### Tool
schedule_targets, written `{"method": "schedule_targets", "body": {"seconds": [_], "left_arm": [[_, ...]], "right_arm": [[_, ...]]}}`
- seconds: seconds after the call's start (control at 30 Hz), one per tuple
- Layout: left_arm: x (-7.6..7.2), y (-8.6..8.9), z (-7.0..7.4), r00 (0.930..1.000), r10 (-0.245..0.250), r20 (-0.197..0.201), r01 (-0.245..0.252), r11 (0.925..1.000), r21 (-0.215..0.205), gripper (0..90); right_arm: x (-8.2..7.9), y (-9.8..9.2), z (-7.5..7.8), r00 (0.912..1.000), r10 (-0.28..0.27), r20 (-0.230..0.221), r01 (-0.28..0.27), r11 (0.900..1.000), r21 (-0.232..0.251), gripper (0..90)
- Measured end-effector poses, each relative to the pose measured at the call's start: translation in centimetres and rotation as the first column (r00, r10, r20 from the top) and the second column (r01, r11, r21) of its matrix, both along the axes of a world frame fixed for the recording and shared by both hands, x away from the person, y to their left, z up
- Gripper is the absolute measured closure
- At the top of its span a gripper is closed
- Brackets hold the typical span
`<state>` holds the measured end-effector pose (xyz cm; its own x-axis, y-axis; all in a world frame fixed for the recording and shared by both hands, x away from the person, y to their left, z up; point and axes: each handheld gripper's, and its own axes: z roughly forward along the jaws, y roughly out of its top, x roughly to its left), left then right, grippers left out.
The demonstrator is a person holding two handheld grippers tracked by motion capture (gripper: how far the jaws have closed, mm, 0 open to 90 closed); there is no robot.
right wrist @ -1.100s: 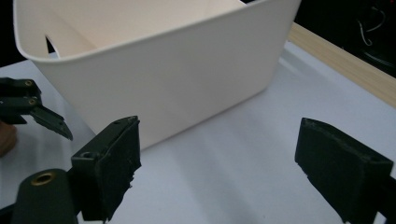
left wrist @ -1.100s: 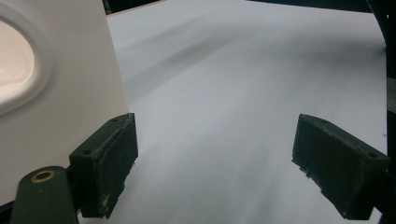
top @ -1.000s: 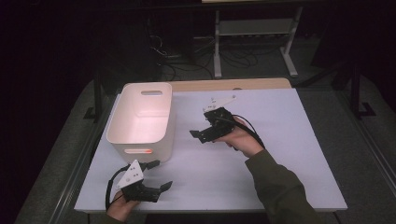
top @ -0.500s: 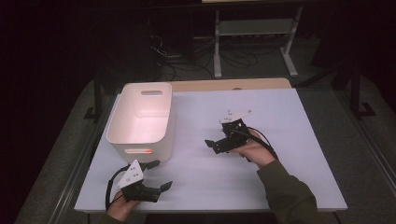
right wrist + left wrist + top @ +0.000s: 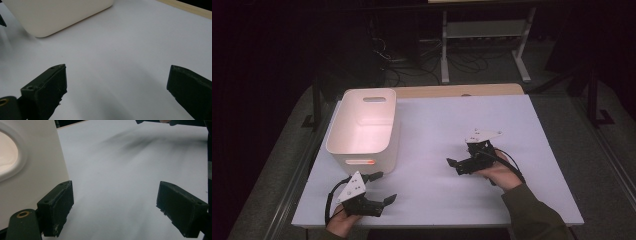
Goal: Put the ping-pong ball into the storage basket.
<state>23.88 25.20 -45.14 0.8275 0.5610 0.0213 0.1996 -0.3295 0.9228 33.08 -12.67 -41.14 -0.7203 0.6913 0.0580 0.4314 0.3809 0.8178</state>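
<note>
A white bin (image 5: 364, 127) is seen standing on the left half of the white table (image 5: 437, 120), its open top lit pinkish inside, a handle slot cut in its far wall. Just in front of the bin, near the table's front edge, the left gripper (image 5: 382, 187) is held low by a hand (image 5: 341, 221); its jaws are spread wide with nothing between them. In the left gripper view the bin's wall (image 5: 32, 167) is seen close beside one jaw. Farther right, well apart from the bin, the right gripper (image 5: 454, 166) is held above the table, pointed toward the bin. Its jaws are likewise spread wide and empty, bare tabletop (image 5: 120, 57) being seen between them.
</note>
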Motion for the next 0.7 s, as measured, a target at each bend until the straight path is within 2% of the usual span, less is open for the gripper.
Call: {"method": "schedule_targets", "body": {"seconds": [0.4,0.7], "left_arm": [[0.0,0.0,0.0,1.0000,0.000,0.003,0.000,1.0000,0.001,14.1],[0.0,0.0,0.0,1.0000,0.001,0.002,-0.001,1.0000,0.001,14.1]], "right_arm": [[-2.1,-2.5,-0.8,0.9982,-0.054,0.026,0.053,0.998,0.043,1.2],[-3.3,-4.3,-1.7,0.9958,-0.090,0.014,0.089,0.995,0.049,1.2]]}}
